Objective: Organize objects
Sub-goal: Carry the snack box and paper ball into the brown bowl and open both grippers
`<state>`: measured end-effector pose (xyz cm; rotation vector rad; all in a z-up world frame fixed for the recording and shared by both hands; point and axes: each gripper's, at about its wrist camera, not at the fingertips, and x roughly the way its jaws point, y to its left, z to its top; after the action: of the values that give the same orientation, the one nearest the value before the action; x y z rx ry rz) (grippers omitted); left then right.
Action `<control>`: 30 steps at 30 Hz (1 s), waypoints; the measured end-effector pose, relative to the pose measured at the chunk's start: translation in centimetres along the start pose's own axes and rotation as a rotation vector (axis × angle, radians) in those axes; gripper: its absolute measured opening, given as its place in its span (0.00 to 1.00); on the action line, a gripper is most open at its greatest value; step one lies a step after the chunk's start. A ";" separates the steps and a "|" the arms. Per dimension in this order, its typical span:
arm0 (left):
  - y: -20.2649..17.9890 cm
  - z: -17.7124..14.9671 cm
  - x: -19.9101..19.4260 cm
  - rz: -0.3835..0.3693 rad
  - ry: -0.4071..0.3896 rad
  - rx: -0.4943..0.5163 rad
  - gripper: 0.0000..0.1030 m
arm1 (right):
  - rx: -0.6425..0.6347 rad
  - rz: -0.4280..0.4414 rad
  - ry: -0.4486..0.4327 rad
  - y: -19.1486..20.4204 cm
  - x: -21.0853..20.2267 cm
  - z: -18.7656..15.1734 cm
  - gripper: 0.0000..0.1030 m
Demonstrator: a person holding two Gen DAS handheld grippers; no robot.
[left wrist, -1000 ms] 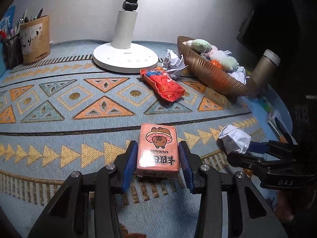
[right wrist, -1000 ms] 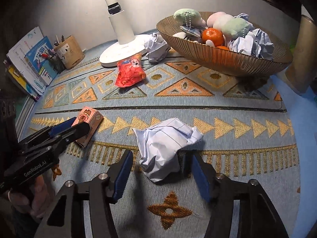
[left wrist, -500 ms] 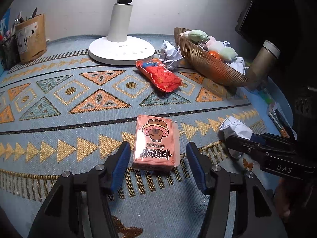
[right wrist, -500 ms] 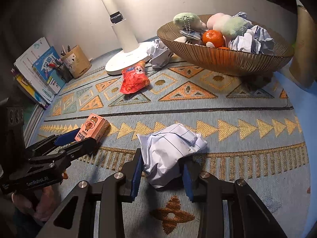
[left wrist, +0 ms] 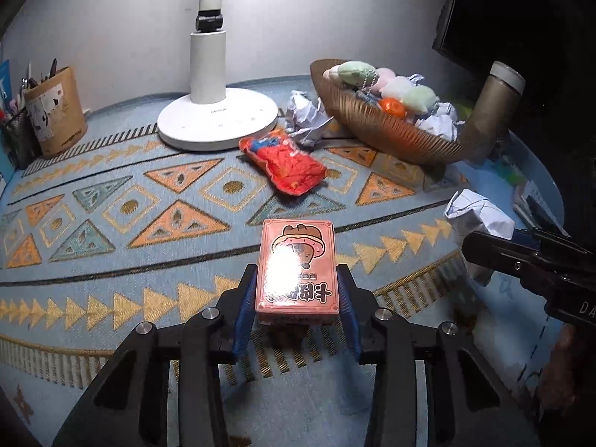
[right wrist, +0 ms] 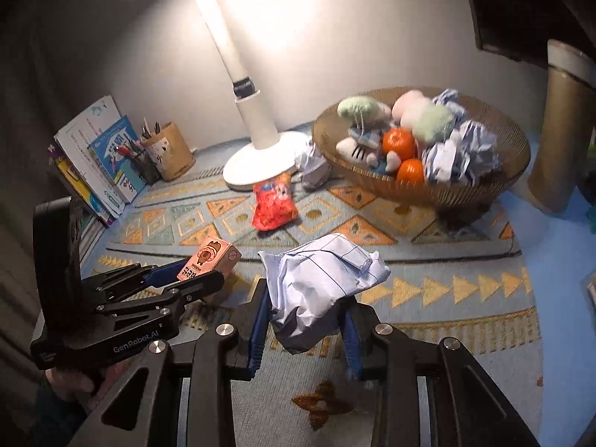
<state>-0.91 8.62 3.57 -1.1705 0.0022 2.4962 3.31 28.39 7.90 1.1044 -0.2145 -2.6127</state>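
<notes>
A pink carton with a cartoon bear [left wrist: 297, 260] sits between the blue pads of my left gripper [left wrist: 297, 275]. The jaws are closing, the pads press its sides, and it hangs just above the patterned mat. From the right wrist view the same carton [right wrist: 210, 260] tilts up in that gripper [right wrist: 199, 275]. My right gripper [right wrist: 305, 298] is shut on a crumpled sheet of lined paper [right wrist: 320, 279], held off the mat. A ribbed golden bowl [right wrist: 421, 190] at the back right holds plush toys, oranges and paper balls.
A red snack bag [left wrist: 287, 164] lies mid-mat in front of the white lamp base [left wrist: 218, 123]. Another paper ball [left wrist: 305, 119] rests beside the bowl. A pen holder [left wrist: 56, 111] and books [right wrist: 97, 156] stand at the back left, and a tall flask [left wrist: 491, 111] behind the bowl.
The left jaws spread, then closed on the carton and raised it. The right jaws closed on the paper ball and lifted it off the mat.
</notes>
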 end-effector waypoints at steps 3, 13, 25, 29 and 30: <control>-1.8 3.3 -1.2 -0.048 -0.069 0.025 0.36 | 0.005 -0.045 -0.072 -1.3 -2.2 2.9 0.33; -6.4 13.3 2.7 -0.169 -0.148 0.022 0.36 | 0.208 -0.166 -0.079 -11.2 -2.0 11.3 0.34; -8.7 14.0 8.5 -0.178 -0.068 0.057 0.50 | 0.337 -0.110 0.007 -15.8 3.3 11.8 0.58; -8.3 13.5 7.9 -0.180 -0.064 0.059 0.53 | 0.340 -0.111 0.040 -15.9 3.0 11.0 0.58; -8.2 13.3 7.6 -0.187 -0.062 0.056 0.53 | 0.342 -0.116 0.053 -15.9 2.9 10.8 0.59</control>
<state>-12.39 20.94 7.90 -1.0210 -0.0509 2.3519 -9.70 42.76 9.45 1.3285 -0.6216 -2.7104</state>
